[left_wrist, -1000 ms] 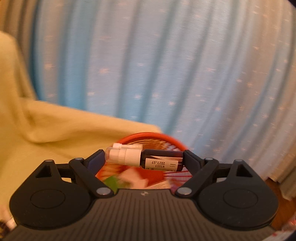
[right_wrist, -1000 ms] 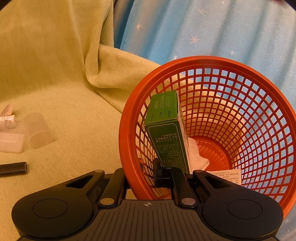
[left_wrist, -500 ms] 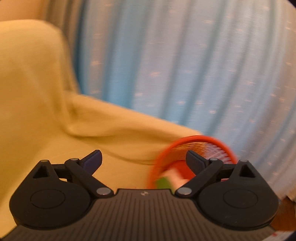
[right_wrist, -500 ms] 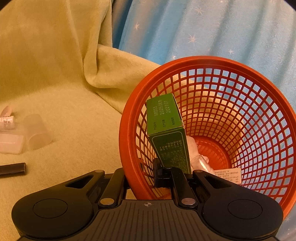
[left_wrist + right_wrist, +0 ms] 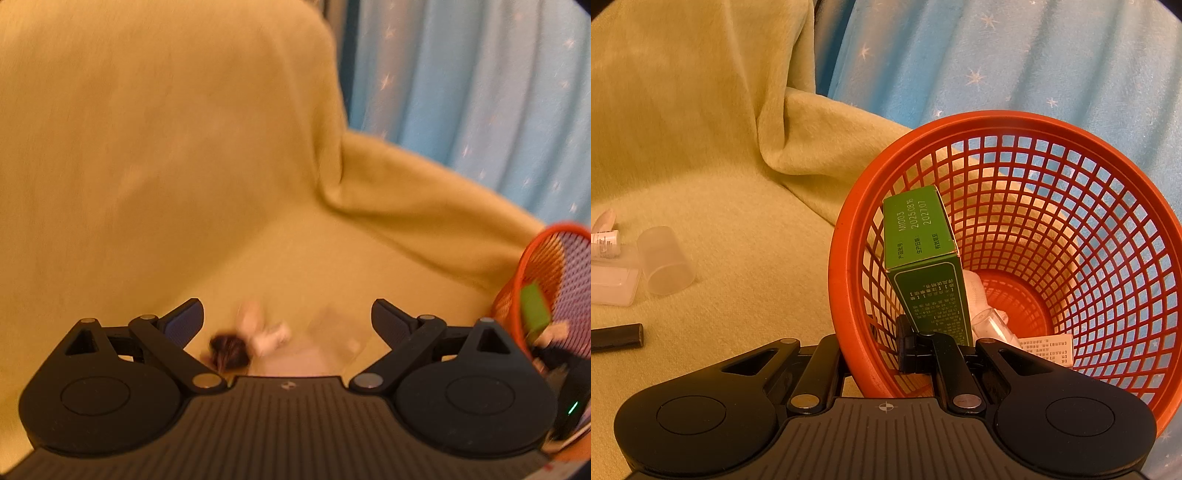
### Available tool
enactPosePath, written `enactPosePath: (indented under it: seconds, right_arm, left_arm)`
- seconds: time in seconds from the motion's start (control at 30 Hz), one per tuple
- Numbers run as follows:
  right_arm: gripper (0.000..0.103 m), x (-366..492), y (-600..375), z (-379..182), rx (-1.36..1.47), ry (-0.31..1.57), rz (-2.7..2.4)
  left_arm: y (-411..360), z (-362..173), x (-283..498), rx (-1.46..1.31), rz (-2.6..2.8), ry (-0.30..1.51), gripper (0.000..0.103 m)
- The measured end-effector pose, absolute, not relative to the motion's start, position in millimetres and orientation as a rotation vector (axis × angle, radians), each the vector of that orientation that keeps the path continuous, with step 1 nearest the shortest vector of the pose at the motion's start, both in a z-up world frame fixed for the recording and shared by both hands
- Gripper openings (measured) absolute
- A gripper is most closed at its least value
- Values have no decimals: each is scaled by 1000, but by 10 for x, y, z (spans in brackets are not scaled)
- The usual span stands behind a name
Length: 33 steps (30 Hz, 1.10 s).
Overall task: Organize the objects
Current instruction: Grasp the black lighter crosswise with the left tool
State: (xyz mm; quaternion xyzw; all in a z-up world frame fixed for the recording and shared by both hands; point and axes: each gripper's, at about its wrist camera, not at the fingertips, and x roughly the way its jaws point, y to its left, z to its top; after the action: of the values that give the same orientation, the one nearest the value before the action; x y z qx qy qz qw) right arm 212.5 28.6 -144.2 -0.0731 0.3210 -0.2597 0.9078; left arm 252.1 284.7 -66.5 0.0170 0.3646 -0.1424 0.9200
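My right gripper (image 5: 877, 354) is shut on the near rim of the red mesh basket (image 5: 1100, 206) and holds it tilted. Inside stand a green box (image 5: 923, 258), a clear-capped bottle (image 5: 993, 325) and a white leaflet (image 5: 1047, 347). My left gripper (image 5: 287, 321) is open and empty above the yellow blanket (image 5: 184, 147). Below it, blurred, lie a dark object (image 5: 229, 350), a small white tube (image 5: 266, 336) and a clear item (image 5: 332, 332). The basket shows at the right edge of the left wrist view (image 5: 532, 254).
On the blanket left of the basket lie a clear cap (image 5: 663, 260), a clear flat case (image 5: 613, 284), a white tube (image 5: 604, 236) and a dark stick (image 5: 617, 336). A blue starred curtain (image 5: 997, 62) hangs behind.
My left gripper let go of the dark bottle with the white cap over the basket, then swung left and down over the blanket. The bottle now lies in the basket. The green box tipped slightly.
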Motion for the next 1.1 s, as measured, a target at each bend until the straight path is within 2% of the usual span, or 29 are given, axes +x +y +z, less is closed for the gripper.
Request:
enactPosePath:
  seconds: [0.1, 0.23, 0.37, 0.53, 0.63, 0.8, 0.87, 1.1]
  right_arm:
    - [7, 2118, 288, -1443, -151, 663, -536]
    - [7, 2120, 288, -1444, -151, 663, -536]
    - [7, 2110, 289, -1446, -149, 662, -536]
    - [7, 2099, 281, -1451, -140, 658, -537]
    - [7, 2100, 281, -1450, -139, 658, -538]
    - [7, 2101, 281, -1449, -139, 658, -538]
    - [7, 2101, 281, -1449, -139, 658, -538]
    - [7, 2091, 294, -1446, -144, 661, -538]
  left_arm:
    - [2828, -943, 2453, 59, -298, 804, 95]
    - [2750, -1290, 2354, 76, -329, 862, 89]
    - [2600, -1580, 2319, 83, -375, 892, 71]
    - [2394, -1873, 2317, 159, -444, 905, 66]
    - [2312, -2034, 2362, 208, -458, 927, 56]
    - [2253, -2153, 2411, 221, -472, 946, 43]
    - [2265, -2144, 2422, 212, -475, 947, 26]
    - [2576, -2031, 2253, 215, -351, 943, 21]
